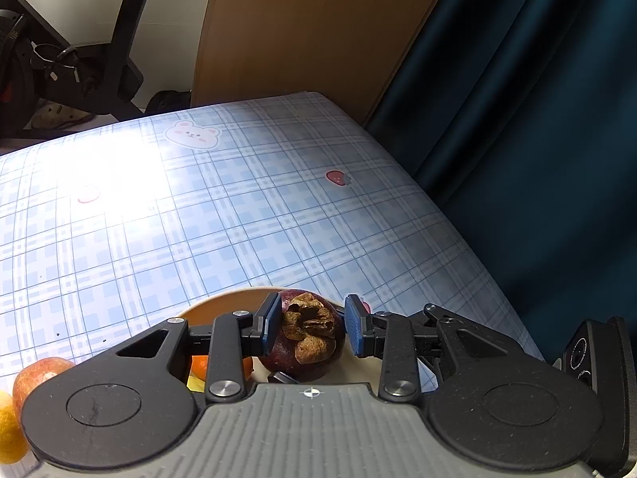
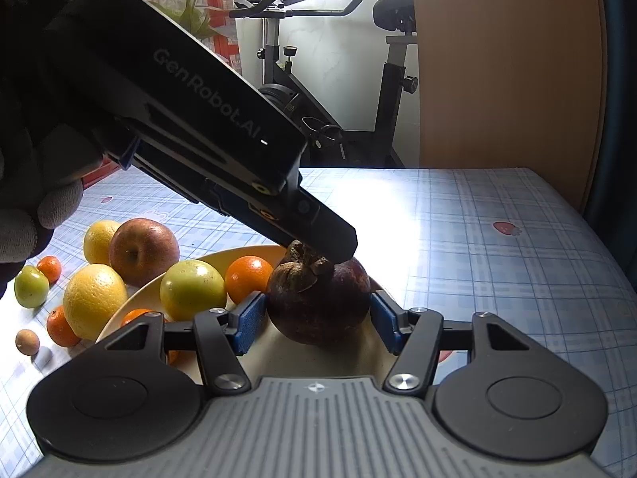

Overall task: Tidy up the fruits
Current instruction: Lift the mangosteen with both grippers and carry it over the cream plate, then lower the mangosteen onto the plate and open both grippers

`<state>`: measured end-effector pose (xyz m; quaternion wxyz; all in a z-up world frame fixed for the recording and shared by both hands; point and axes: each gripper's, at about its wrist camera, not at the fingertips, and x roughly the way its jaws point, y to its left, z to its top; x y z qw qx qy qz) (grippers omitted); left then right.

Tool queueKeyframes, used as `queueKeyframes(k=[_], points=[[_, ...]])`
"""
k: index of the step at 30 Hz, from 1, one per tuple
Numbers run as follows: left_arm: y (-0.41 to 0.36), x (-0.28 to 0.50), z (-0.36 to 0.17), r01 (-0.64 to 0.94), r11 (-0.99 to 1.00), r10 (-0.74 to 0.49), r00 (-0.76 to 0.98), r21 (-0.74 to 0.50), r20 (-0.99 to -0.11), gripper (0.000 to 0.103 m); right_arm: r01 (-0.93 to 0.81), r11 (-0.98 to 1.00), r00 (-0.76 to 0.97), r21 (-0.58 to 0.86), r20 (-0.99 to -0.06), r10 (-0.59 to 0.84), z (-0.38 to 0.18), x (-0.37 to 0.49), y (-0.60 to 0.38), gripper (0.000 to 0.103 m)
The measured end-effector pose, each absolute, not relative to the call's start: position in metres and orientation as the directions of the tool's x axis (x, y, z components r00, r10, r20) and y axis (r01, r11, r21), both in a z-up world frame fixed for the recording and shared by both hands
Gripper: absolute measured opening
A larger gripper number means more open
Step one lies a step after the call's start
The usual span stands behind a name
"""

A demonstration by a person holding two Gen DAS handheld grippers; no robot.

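A dark purple mangosteen (image 1: 306,342) with a dried brown calyx sits low over the right part of a cream plate (image 2: 239,253). My left gripper (image 1: 312,326) is shut on its upper part, blue pads on both sides. In the right wrist view the left gripper (image 2: 334,247) reaches down from the upper left onto the top of the mangosteen (image 2: 318,302). My right gripper (image 2: 317,318) is shut on the fruit's widest part, a pad against each flank. Also on the plate are a green-yellow apple (image 2: 193,288) and an orange (image 2: 249,273).
Left of the plate lie a red apple (image 2: 143,251), two lemons (image 2: 95,298), small mandarins (image 2: 61,326), a small green fruit (image 2: 32,286) and a longan (image 2: 27,341). A gloved hand (image 2: 32,199) holds the left gripper. The table edge (image 1: 458,215) borders a dark curtain (image 1: 537,119).
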<state>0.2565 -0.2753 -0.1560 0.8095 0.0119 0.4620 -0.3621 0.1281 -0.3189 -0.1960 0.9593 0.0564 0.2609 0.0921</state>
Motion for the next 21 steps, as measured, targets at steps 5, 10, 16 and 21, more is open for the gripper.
queueKeyframes(k=[5, 10, 16, 21], points=[[-0.274, 0.259, -0.158, 0.584, 0.744, -0.577, 0.315, -0.326, -0.754, 0.036, -0.140, 0.981, 0.852, 0.137, -0.487, 0.190, -0.197, 0.128, -0.315, 0.061], [-0.272, 0.252, -0.156, 0.585, 0.743, -0.584, 0.331, -0.324, -0.742, 0.036, -0.127, 0.984, 0.843, 0.126, -0.509, 0.174, -0.194, 0.128, -0.313, 0.062], [-0.262, 0.246, -0.148, 0.576, 0.757, -0.580, 0.376, -0.308, -0.723, 0.036, -0.125, 0.984, 0.836, 0.126, -0.520, 0.173, -0.187, 0.125, -0.310, 0.062], [-0.247, 0.240, -0.140, 0.562, 0.775, -0.566, 0.414, -0.290, -0.712, 0.036, -0.117, 0.987, 0.826, 0.112, -0.541, 0.160, -0.183, 0.121, -0.305, 0.062]])
